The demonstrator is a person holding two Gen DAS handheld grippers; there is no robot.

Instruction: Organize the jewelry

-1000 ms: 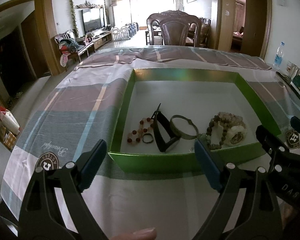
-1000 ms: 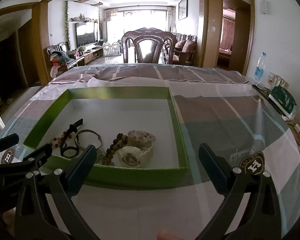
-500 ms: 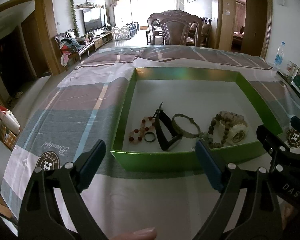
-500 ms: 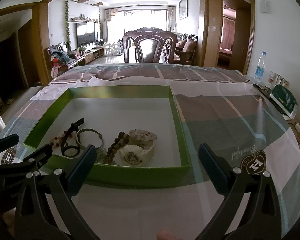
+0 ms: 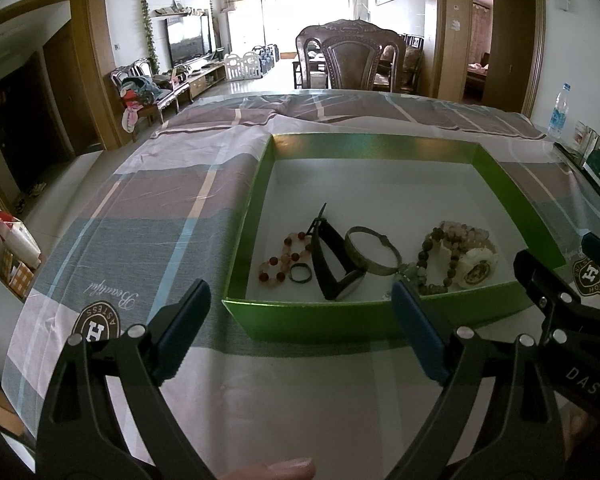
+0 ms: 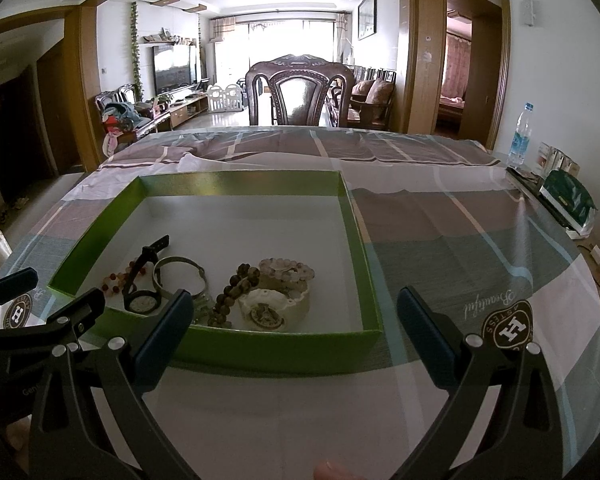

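Both tongs, left tongs [image 5: 300, 320] and right tongs [image 6: 296, 326], hover spread wide, empty, just short of the green tray [image 5: 340, 320]. The jewelry [image 5: 374, 258] lies ahead behind its near wall, strung sideways; the white watch [image 6: 274, 304] sits nearer the right.

Plaid tablecloth [image 5: 140, 216], carved wooden chair [image 6: 300, 92] beyond the table, water bottle [image 6: 521, 136], television [image 5: 186, 38], green packet [image 6: 566, 196]

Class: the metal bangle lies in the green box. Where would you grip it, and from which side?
Grip the metal bangle across its far rim, coming from above. It lies flat and its hollow centre admits one finger; the black watch crowds its left, beads its right.
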